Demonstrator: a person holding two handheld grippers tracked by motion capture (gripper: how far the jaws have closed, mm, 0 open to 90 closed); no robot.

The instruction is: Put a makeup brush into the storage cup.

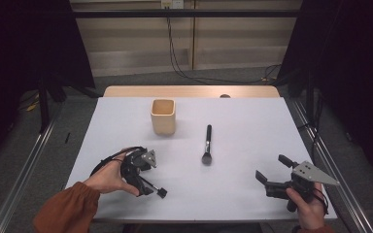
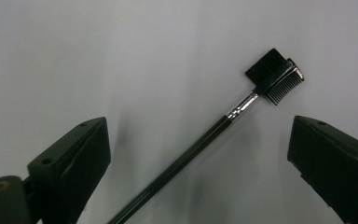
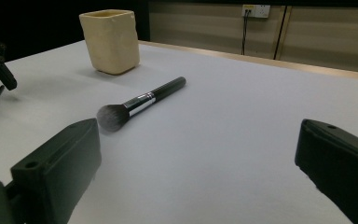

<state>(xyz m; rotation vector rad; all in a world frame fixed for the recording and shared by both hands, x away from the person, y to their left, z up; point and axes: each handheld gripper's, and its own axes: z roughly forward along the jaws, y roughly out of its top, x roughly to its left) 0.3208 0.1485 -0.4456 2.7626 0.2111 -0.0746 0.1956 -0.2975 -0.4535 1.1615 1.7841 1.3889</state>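
A thin black brow brush (image 2: 214, 128) with a small comb head (image 2: 279, 77) lies on the white table, its handle running between the wide-apart jaws of my left gripper (image 2: 200, 163). In the high view, that gripper (image 1: 141, 178) points down at the table's near left and the comb head (image 1: 161, 192) sticks out to its right. My right gripper (image 1: 273, 168) stands open at the near right with nothing in it. A black powder brush (image 1: 207, 143) lies mid-table. Behind it to the left stands a cream square cup (image 1: 163, 116).
The powder brush (image 3: 140, 102) and cup (image 3: 109, 41) lie ahead and left of my right gripper (image 3: 196, 168). The white table surface (image 1: 252, 126) ends at a wooden strip (image 1: 189, 91) at the back. Dark curtains and metal rails flank the table.
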